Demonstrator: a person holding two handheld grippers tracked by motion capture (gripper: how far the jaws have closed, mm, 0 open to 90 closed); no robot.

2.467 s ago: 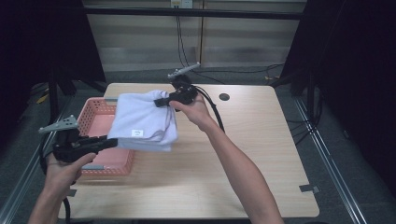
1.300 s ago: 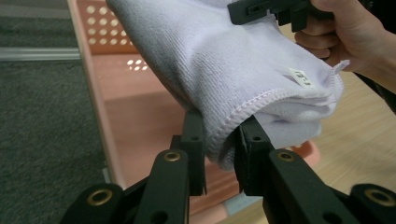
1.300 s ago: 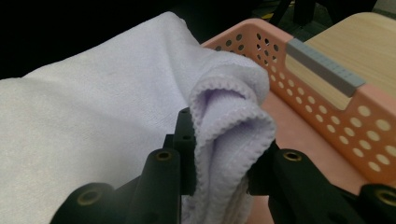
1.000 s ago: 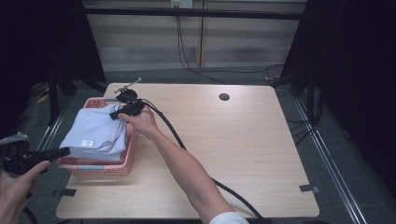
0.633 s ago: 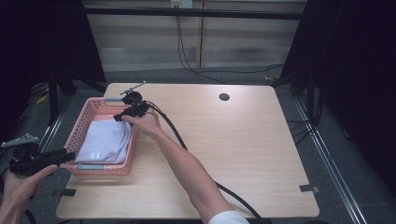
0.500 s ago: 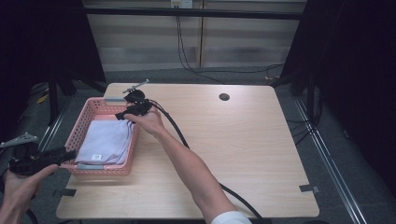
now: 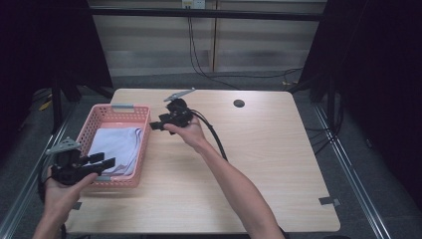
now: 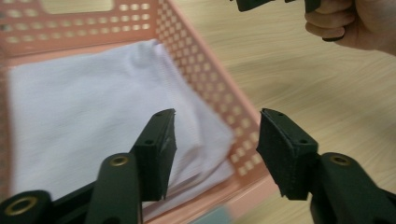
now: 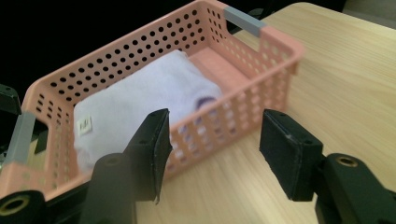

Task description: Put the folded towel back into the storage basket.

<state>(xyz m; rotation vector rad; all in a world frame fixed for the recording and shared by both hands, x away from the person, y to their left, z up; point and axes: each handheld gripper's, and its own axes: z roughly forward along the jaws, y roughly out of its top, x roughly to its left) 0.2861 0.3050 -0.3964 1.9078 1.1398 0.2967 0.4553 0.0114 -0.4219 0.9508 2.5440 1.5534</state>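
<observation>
One basket (image 7: 101,116) is sitting at the table's (image 7: 259,164) left edge, holding a folded white cloth (image 7: 116,145); nothing is lying over it; the left gripper (image 7: 102,162) is hovering at its near corner, the right gripper (image 7: 154,125) just beside its far wall, both spread and empty; earlier they were carrying the cloth over; their jaws have just been closing slightly.

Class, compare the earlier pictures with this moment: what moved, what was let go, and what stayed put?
The folded white cloth, earlier carried over the table, now lies released in the pink basket. Both grippers, left and right, have just opened and drawn back empty. Basket and table stayed put.
</observation>
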